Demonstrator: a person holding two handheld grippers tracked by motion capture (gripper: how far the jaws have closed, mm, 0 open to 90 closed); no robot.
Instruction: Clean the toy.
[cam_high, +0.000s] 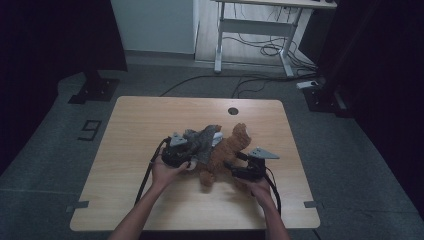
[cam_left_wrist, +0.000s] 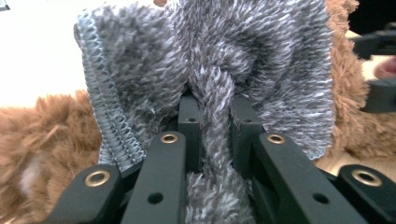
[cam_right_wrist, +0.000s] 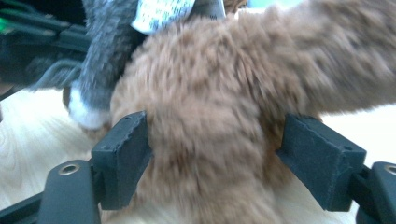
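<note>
Dim grey floor (cam_high: 60, 150) (cables (cam_high: 260, 50) trailing), white desk (cam_high: 260, 25).

A brown plush bear (cam_high: 227, 152) is lying near the table's middle, its fur shaggy. A grey fuzzy knitted garment (cam_high: 200, 140) is lying bunched over its left side.

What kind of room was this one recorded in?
Probably a lab or recording studio: a light wooden table stands alone on grey carpet, dark curtains hang at both sides, and loose cables trail under a white-framed desk behind.
</note>
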